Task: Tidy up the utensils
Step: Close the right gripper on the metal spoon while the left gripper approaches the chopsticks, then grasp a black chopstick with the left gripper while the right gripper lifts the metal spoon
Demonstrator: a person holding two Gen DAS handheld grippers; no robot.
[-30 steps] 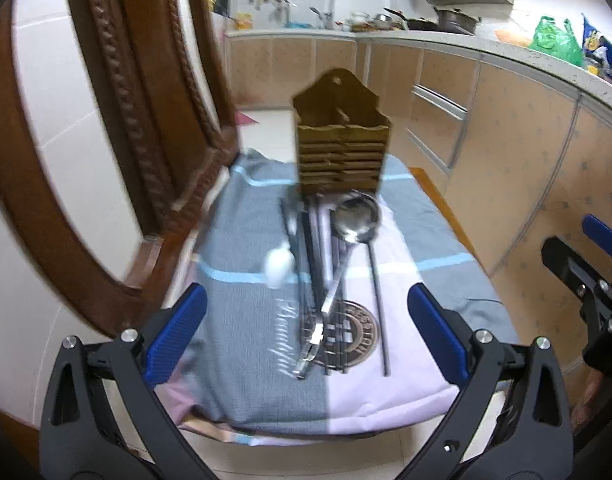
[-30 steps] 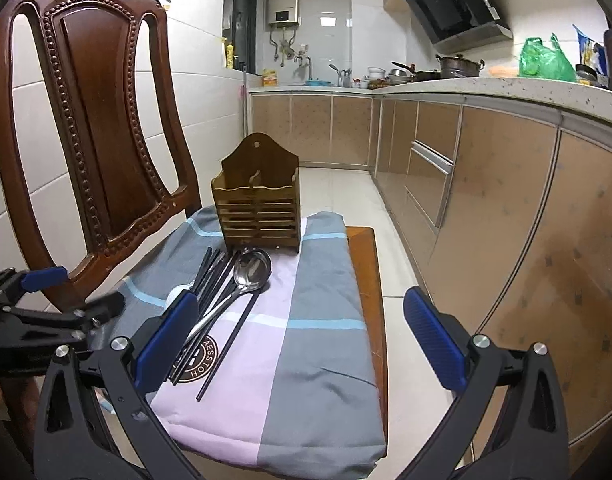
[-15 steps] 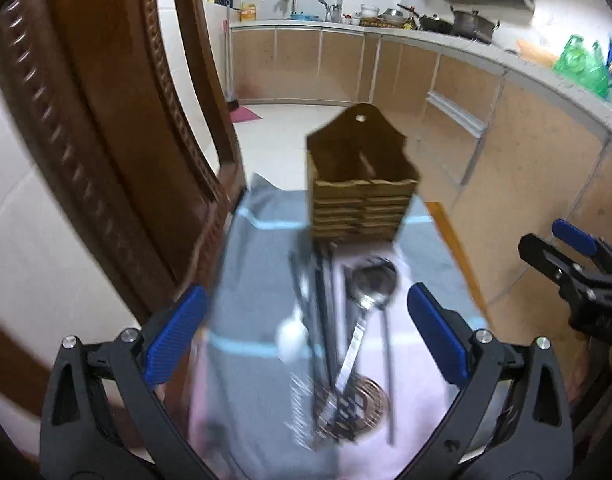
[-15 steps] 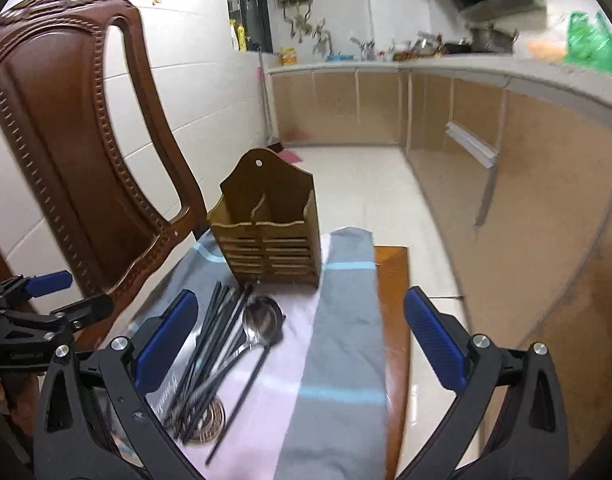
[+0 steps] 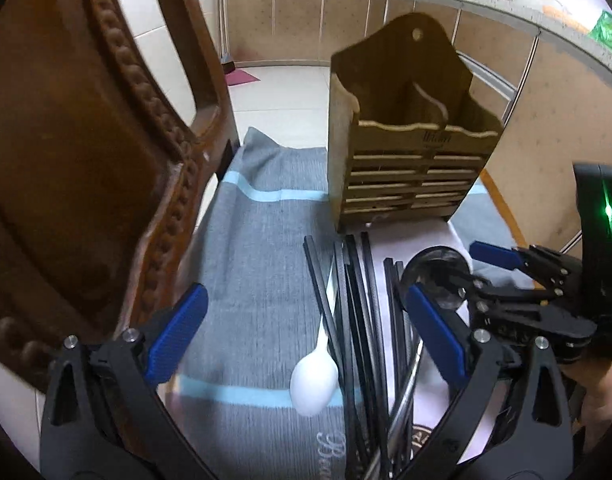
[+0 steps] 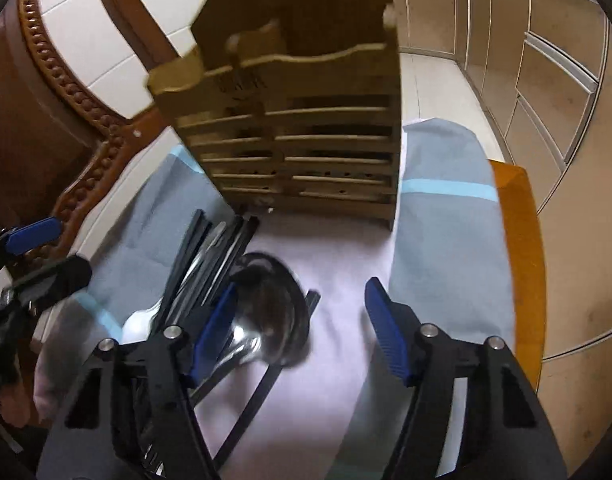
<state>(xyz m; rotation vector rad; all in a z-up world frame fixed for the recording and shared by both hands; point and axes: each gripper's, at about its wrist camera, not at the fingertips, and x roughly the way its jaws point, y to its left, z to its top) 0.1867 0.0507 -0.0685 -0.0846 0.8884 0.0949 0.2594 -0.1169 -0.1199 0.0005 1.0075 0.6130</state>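
Left wrist view: the left gripper (image 5: 306,336) hung low over the seat, blue-padded jaws spread wide and released, nothing between them. Beneath lay a grey cloth with pale blue stripes and a lilac panel (image 5: 261,264), draped over the seat. At upper centre of the frame stood the brown slatted wooden utensil holder (image 5: 410,160), upright on the cloth, with two compartments divided by a curved partition and a hanging hole at the top of its back board. Just in front of it, lower centre, lay a bundle of long black chopsticks (image 5: 358,320), their far tips close to the holder's base. A white plastic spoon (image 5: 314,378) lay bowl-down at the left edge of the bundle, touching it. A shiny steel ladle (image 5: 438,276) lay at the right of the bundle, its bowl toward the holder. The carved dark wooden chair back (image 5: 85,160) filled the left of the frame. The right gripper (image 5: 482,268) showed at right, over the ladle bowl. Right wrist view: the right gripper (image 6: 301,332) was likewise unclenched, jaws well apart, holding nothing; its left blue pad (image 6: 215,330) sat just over the ladle bowl (image 6: 273,308), contact unclear through blur. The holder (image 6: 297,120) filled the upper centre. An orange wooden seat edge (image 6: 522,240) showed at right beyond the cloth.
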